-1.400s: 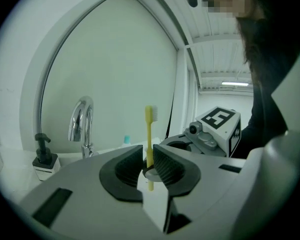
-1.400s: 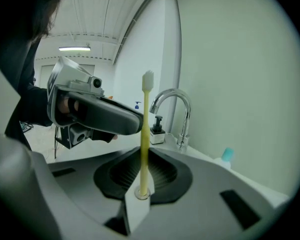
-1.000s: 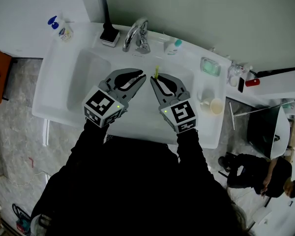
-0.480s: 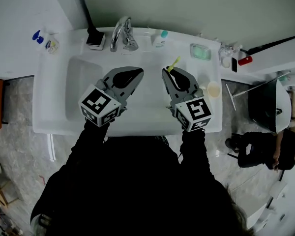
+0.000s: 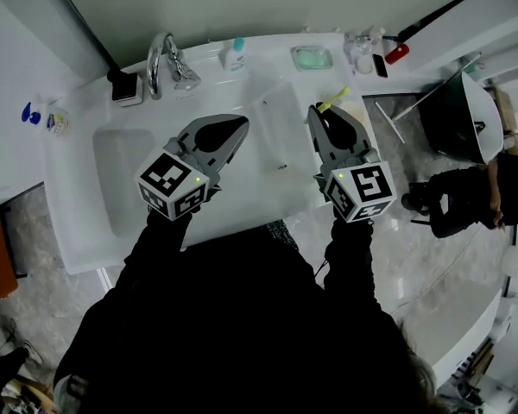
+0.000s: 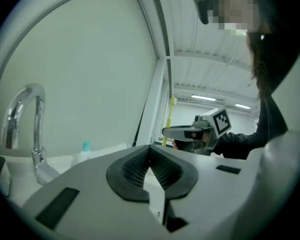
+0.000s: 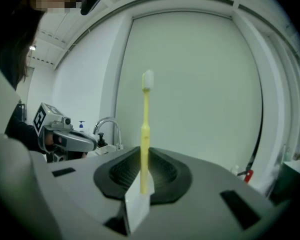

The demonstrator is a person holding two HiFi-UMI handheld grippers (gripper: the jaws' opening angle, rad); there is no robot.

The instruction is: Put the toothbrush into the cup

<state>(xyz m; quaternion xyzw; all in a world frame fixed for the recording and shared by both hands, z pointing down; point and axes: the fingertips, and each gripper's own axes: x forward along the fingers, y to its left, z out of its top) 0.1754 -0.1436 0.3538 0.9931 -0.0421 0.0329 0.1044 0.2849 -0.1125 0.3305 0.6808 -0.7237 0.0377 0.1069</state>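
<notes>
A yellow toothbrush [image 7: 145, 129] with white bristles stands upright between the jaws of my right gripper [image 7: 142, 176], which is shut on its handle. In the head view the toothbrush [image 5: 335, 100] sticks out past my right gripper [image 5: 321, 117] over the right part of the white washstand. A cream cup [image 5: 356, 109] peeks out just beside that gripper's tip, mostly hidden by it. My left gripper [image 5: 238, 129] hangs over the middle of the washstand with its jaws shut and nothing between them. In the left gripper view my left gripper [image 6: 150, 165] looks across at the right gripper [image 6: 197, 131].
On the washstand's back edge stand a chrome faucet [image 5: 168, 63], a black holder [image 5: 125, 86], a small teal-capped bottle [image 5: 235, 54] and a green soap dish [image 5: 311, 57]. Blue-capped bottles [image 5: 43, 119] sit at far left. A person [image 5: 470, 197] crouches on the floor at right.
The left jaws have closed on nothing. The right gripper has carried the toothbrush to the right, toward the cup end of the washstand. The head view has swung round.
</notes>
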